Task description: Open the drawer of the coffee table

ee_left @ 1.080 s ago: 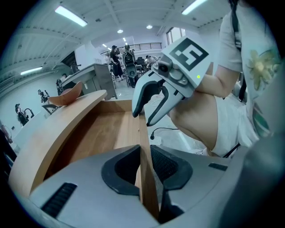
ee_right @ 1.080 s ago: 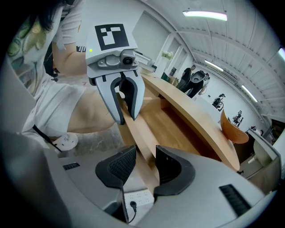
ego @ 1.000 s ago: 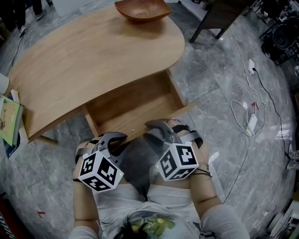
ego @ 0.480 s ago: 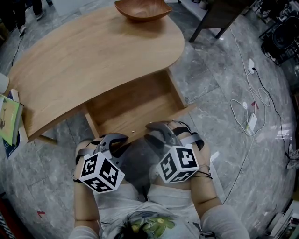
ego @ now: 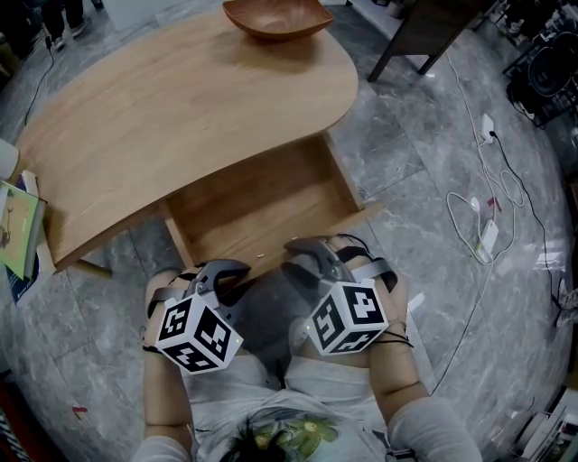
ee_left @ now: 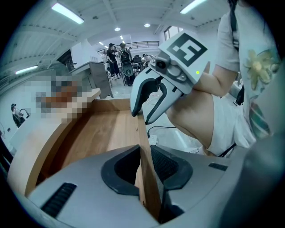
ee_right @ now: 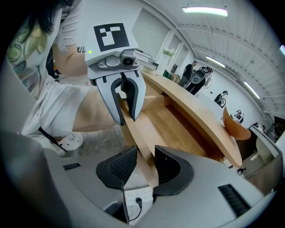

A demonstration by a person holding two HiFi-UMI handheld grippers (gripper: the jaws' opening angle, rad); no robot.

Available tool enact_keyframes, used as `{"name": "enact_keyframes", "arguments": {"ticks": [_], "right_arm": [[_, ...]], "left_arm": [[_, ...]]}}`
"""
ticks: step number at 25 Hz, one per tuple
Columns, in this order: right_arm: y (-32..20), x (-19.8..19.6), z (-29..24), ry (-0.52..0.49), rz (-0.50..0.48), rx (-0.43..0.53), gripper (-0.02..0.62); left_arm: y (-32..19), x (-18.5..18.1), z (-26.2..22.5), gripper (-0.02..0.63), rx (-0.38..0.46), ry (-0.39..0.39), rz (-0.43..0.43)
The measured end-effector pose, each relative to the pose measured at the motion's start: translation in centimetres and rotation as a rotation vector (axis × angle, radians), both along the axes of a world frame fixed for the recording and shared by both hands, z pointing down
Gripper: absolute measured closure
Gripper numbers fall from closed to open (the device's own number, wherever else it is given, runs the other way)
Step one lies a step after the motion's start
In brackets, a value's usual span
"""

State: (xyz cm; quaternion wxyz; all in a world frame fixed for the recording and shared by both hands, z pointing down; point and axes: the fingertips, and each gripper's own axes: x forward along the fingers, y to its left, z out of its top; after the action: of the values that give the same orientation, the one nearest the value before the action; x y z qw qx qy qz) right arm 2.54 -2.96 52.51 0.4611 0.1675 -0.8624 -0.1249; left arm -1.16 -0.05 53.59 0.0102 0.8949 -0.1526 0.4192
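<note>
— What do we get from the head view?
— We look steeply down on the coffee table (ego: 181,117), a wooden bowl (ego: 275,16) standing at the far end of its pale surface. The drawer (ego: 262,203) stands pulled out from under the surface toward us. Our left gripper (ego: 226,269) and right gripper (ego: 302,245) sit side by side on the drawer front (ego: 361,215), above a grey marbled floor (ego: 406,162).
— And the left gripper view?
— We see the drawer front running edge-on between our jaws, with the pads (ee_left: 167,164) clenched against the wood. Further along, the right gripper straddles the same board.
— And the right gripper view?
— There the board passes between the jaws again. They have just been closing, and now they grasp it, with the pads pressed to the wood on both sides. Past them we see the left gripper astride the board, the open drawer's wooden bottom and the curved edge of the coffee table.
</note>
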Motion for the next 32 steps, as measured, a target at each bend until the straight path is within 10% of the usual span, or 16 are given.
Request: {"name": "enact_keyframes", "arguments": {"ticks": [21, 32], "right_arm": [[0.8, 0.4, 0.1, -0.001, 0.041, -0.099, 0.462], [-1.4, 0.7, -4.9, -0.288, 0.135, -0.039, 0.549]], "left_arm": [[0.9, 0.2, 0.2, 0.518, 0.003, 0.009, 0.050], [1.2, -0.1, -0.3, 0.514, 0.142, -0.052, 0.071]]}}
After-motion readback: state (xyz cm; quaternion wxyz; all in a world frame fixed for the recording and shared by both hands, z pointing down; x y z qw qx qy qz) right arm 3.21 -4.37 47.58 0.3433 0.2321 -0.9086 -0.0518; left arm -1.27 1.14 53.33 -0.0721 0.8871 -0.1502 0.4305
